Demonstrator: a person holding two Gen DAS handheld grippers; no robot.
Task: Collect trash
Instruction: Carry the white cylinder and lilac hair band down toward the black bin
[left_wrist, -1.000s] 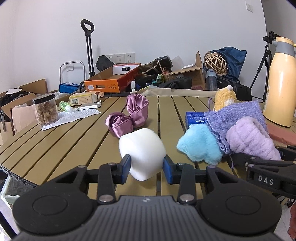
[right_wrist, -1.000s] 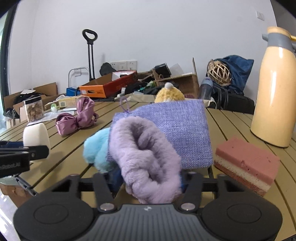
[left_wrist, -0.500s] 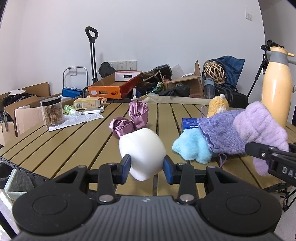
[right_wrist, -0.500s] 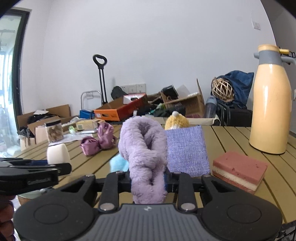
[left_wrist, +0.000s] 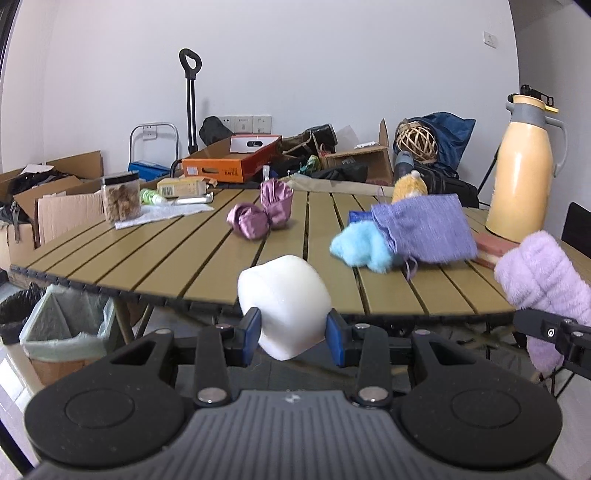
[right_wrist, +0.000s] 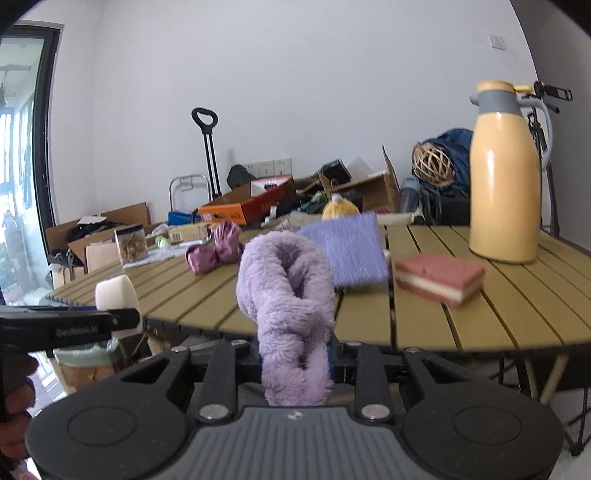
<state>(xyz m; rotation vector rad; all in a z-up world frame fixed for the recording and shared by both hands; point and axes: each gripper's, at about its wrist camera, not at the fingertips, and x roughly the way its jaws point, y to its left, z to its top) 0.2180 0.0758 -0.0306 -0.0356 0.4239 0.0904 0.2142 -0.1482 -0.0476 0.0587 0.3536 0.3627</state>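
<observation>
My left gripper (left_wrist: 291, 332) is shut on a white foam block (left_wrist: 284, 295), its blue pads pressing both sides. It hangs just off the near edge of the slatted table (left_wrist: 184, 258). My right gripper (right_wrist: 295, 365) is shut on a lilac fluffy twisted cloth (right_wrist: 284, 288), which stands up between the fingers, also off the table edge. That lilac cloth (left_wrist: 543, 273) shows at the right of the left wrist view. The foam block (right_wrist: 114, 291) shows at the left of the right wrist view. A lined waste bin (left_wrist: 62, 325) stands on the floor below the table, at the left.
On the table lie a purple satin bow (left_wrist: 258, 218), a light blue fluffy piece (left_wrist: 362, 247), a lilac woven pouch (left_wrist: 424, 229), a pink sponge (right_wrist: 439, 277), a yellow jug (right_wrist: 506, 173) and a jar (left_wrist: 120, 197). A black bin (left_wrist: 18, 314) stands by the lined one. Boxes crowd the far wall.
Both grippers have drawn back from over the table to beyond its near edge, each carrying its item. The lilac fluffy cloth left the pile and the right jaws tightened on it.
</observation>
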